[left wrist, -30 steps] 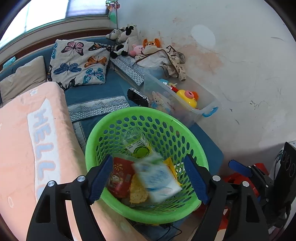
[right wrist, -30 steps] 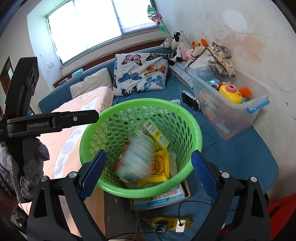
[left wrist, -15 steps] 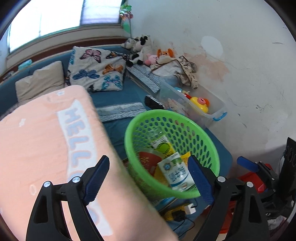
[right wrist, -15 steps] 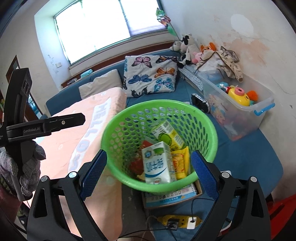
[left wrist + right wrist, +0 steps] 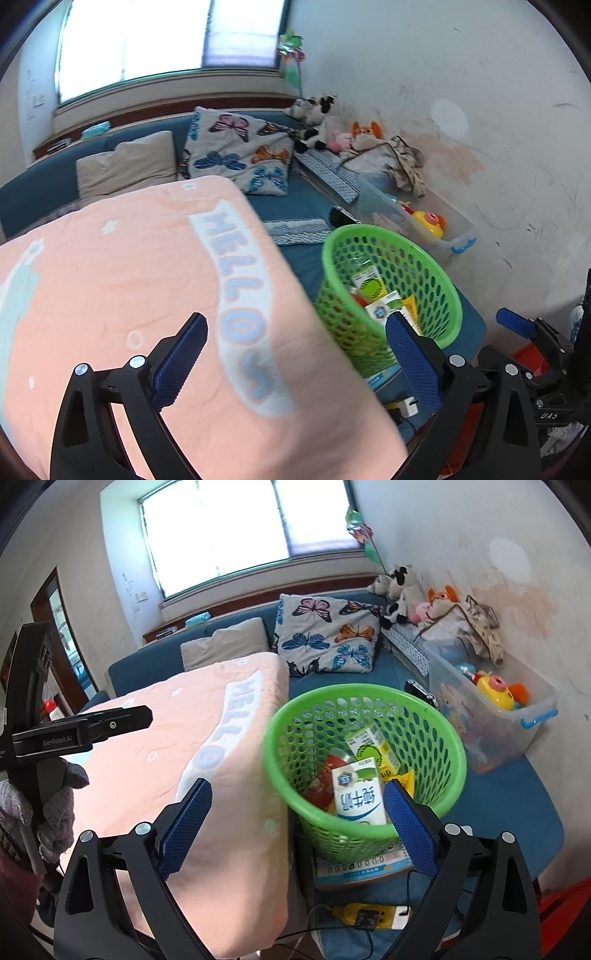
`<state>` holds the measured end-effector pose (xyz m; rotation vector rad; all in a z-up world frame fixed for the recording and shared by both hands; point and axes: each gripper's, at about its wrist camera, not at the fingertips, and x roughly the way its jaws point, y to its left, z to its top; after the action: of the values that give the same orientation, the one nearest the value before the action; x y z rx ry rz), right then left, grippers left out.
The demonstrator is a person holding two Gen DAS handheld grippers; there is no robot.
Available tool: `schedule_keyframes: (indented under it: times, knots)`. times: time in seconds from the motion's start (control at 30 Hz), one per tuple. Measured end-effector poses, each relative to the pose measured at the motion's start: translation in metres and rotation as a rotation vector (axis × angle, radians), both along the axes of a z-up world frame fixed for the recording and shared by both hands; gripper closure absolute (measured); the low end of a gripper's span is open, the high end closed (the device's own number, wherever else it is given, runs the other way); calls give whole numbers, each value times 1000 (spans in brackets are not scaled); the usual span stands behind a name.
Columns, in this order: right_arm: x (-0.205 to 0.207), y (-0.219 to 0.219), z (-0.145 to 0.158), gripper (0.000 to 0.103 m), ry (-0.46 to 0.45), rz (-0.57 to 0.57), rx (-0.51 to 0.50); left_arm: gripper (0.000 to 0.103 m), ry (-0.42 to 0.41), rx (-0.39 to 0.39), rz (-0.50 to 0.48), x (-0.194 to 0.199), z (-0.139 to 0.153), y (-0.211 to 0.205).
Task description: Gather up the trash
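left wrist view: the left gripper [image 5: 295, 354] is spread wide and empty over the pink blanket [image 5: 129, 280]; the green basket [image 5: 436, 266] sits to its right with cartons inside, so collecting looks largely done, and no loose trash shows on the bed. right wrist view: the right gripper [image 5: 297, 819] is also agape, holding nothing; the basket [image 5: 291, 723] holds a milk carton [image 5: 356, 795], a second carton [image 5: 369, 744] and red and yellow wrappers. the clear bin [image 5: 532, 716] holds toys.
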<state>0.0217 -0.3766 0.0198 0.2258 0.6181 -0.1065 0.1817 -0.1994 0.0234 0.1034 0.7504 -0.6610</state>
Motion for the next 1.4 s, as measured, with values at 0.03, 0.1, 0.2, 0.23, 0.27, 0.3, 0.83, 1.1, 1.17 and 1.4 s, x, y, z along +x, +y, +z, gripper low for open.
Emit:
schedule_keyframes:
  times: [0.03,0.1,0.2,0.23,0.27,0.3,0.83,1.1,1.17,1.4]
  knots:
    - [-1,4,0,9,-3,3,1,8,0,-5,9,-1,0,8]
    - [-2,11,2,9,-8,10,7,8,-8,-5,30,-5,0,21]
    - [-4,23,5,8,-13,16,3,7,-28,-2,78,-11,1,47]
    - [-5,28,6,7,-17,21,0,7,-34,-5,92,-13,1,56]
    - [-5,32,7,7,-19,23,-3,7,-39,-2,104,-15,1,62]
    - [-6,38,8,7,-23,26,-7,7,-43,2,118,-17,1,69]
    - [9,89,8,6,-56,83,36,7,-108,48,305,-50,-9,150]
    - [13,104,6,5,-57,103,14,7,-121,48,373,-56,-13,170]
    - [12,108,7,5,-65,97,-3,7,-124,43,382,-56,-13,174]
    - [12,117,4,5,-67,88,-49,7,-149,61,413,-63,-18,179]
